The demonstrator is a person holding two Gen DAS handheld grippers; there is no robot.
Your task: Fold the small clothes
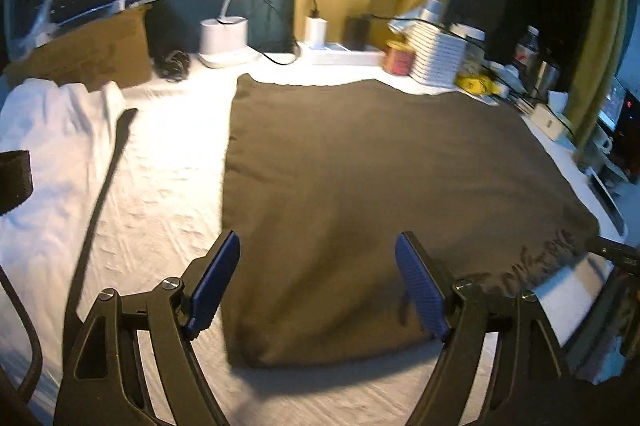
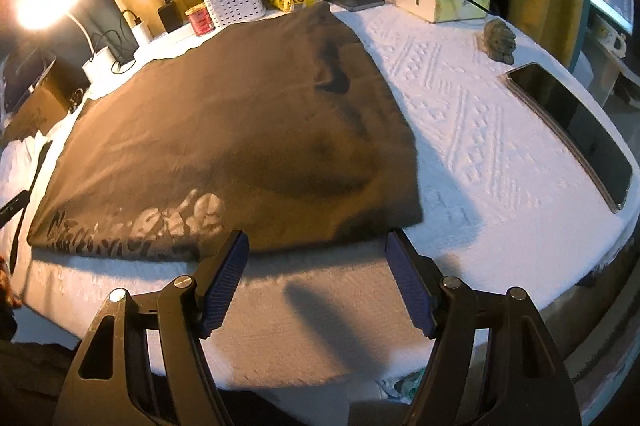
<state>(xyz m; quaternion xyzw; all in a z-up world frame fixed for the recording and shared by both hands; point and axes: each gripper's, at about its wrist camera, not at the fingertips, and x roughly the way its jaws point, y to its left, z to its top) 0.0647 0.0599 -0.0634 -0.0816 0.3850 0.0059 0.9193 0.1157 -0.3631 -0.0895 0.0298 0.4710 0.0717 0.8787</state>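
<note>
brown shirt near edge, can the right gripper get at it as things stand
Probably yes: the right gripper is open just short of the brown shirt, with only bare white tablecloth between them.

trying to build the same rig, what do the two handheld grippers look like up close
Both look alike. The left gripper and right gripper each have two black, curved plastic arms with slot cutouts and silver pivot screws. Each finger ends in a flat, dark blue ribbed pad. No cables, markings or sleeves show on either.
</note>
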